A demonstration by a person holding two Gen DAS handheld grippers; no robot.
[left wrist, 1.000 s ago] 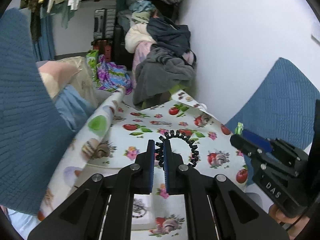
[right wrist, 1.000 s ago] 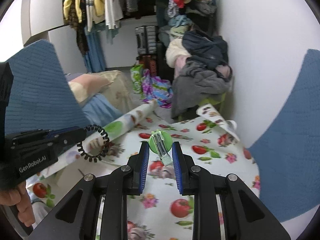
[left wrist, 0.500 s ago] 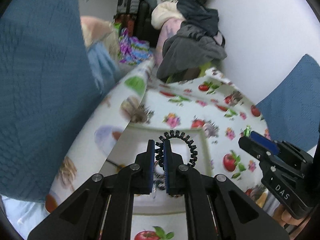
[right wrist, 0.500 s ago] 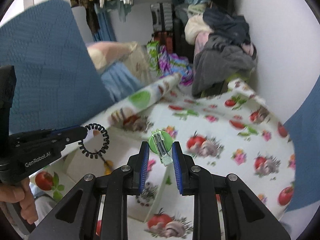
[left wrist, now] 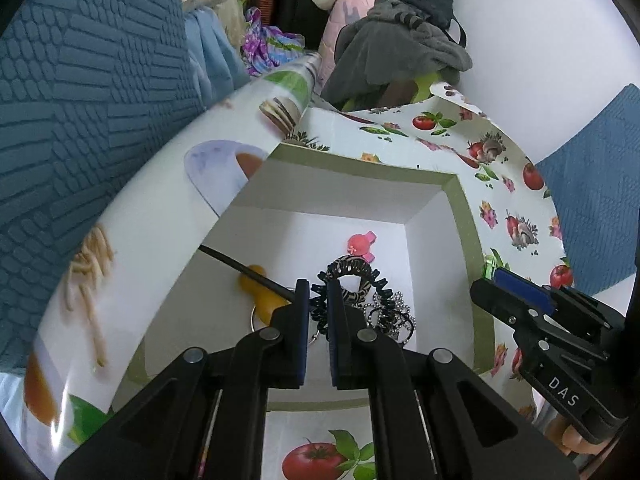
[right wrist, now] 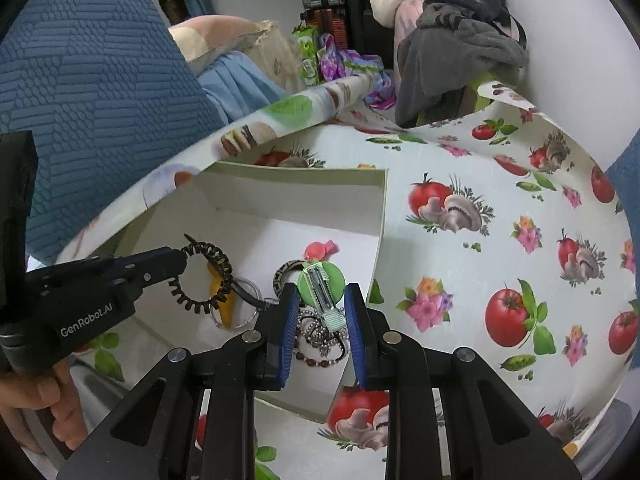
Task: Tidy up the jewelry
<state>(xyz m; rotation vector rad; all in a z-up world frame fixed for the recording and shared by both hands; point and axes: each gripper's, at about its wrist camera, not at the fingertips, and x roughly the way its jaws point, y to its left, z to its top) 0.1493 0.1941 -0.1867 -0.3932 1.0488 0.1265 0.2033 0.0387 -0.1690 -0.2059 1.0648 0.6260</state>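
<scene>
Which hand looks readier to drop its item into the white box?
Probably the left: its fingers hold the black spiral hair tie over the box's middle. The right gripper's green clip hangs nearer the box's edge.

black spiral hair tie [left wrist: 352, 292]: pinched at one side, loop hanging above box | green round clip [right wrist: 321, 285]: held upright over box's right wall | white box [left wrist: 466, 216]: open, green rim, holds pink clip [left wrist: 361, 245] near far-right corner, beaded chains [right wrist: 320, 334] at near edge

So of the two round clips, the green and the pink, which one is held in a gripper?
The green clip, clamped between the right gripper's blue pads above the box. The pink clip lies loose on the box floor, untouched.
</scene>
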